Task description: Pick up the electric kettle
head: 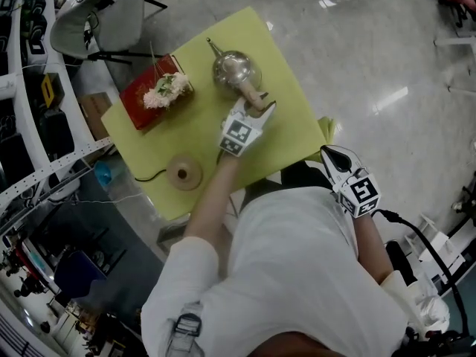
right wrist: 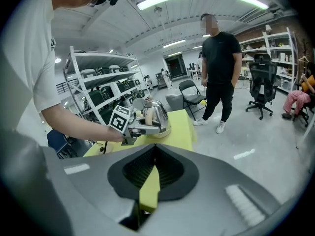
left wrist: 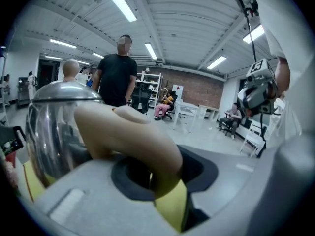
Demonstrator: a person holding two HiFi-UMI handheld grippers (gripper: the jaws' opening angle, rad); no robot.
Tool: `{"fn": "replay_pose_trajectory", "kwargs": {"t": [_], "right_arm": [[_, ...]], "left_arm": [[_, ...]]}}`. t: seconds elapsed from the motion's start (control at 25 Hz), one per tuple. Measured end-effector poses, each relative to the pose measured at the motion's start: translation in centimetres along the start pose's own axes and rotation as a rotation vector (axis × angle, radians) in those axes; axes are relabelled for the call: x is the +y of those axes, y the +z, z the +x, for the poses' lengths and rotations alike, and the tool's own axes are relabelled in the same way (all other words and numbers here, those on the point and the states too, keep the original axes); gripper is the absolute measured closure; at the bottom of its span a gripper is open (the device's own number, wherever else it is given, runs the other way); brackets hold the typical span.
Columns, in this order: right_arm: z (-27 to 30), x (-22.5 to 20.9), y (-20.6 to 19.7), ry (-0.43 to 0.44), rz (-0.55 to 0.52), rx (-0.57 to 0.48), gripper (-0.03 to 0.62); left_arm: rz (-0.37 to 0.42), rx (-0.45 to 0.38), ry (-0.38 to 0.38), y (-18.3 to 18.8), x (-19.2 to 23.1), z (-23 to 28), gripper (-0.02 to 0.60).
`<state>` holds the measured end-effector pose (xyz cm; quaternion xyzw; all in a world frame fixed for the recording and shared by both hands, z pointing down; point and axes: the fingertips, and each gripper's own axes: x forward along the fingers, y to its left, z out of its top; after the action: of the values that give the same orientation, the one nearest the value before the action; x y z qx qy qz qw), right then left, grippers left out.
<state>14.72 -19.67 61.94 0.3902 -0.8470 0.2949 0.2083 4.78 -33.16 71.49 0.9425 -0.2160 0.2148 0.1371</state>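
Observation:
A shiny steel kettle (head: 236, 69) with a thin spout and a beige handle (head: 253, 94) stands on the yellow table (head: 193, 125). My left gripper (head: 259, 110) reaches over the table and is shut on that handle. In the left gripper view the handle (left wrist: 133, 136) fills the dark hollow between the jaws of the gripper (left wrist: 157, 176), with the kettle's body (left wrist: 54, 132) just behind. The right gripper view shows the kettle (right wrist: 156, 114) low on the cloth; whether it touches I cannot tell. My right gripper (head: 335, 158) hangs off the table's near right corner, shut and empty (right wrist: 152, 171).
A red box (head: 145, 95) with pale flowers lies at the table's left. A round corded base (head: 184, 173) sits near the front edge. White shelving (head: 30, 125) and a grey chair (head: 104, 21) stand to the left. A person in black (right wrist: 221, 58) stands beyond the table.

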Motion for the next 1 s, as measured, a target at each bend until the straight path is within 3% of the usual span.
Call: {"fn": "replay_pose_trajectory", "kwargs": {"t": [0.68, 1.0], "right_arm": [[2.4, -1.6, -0.2, 0.038, 0.034, 0.039, 0.589], [2.0, -1.2, -0.2, 0.04, 0.031, 0.022, 0.589]], "left_arm": [[0.053, -0.007, 0.028, -1.9, 0.4, 1.7, 0.465], [0.053, 0.007, 0.072, -2.4, 0.8, 1.1, 0.431]]}}
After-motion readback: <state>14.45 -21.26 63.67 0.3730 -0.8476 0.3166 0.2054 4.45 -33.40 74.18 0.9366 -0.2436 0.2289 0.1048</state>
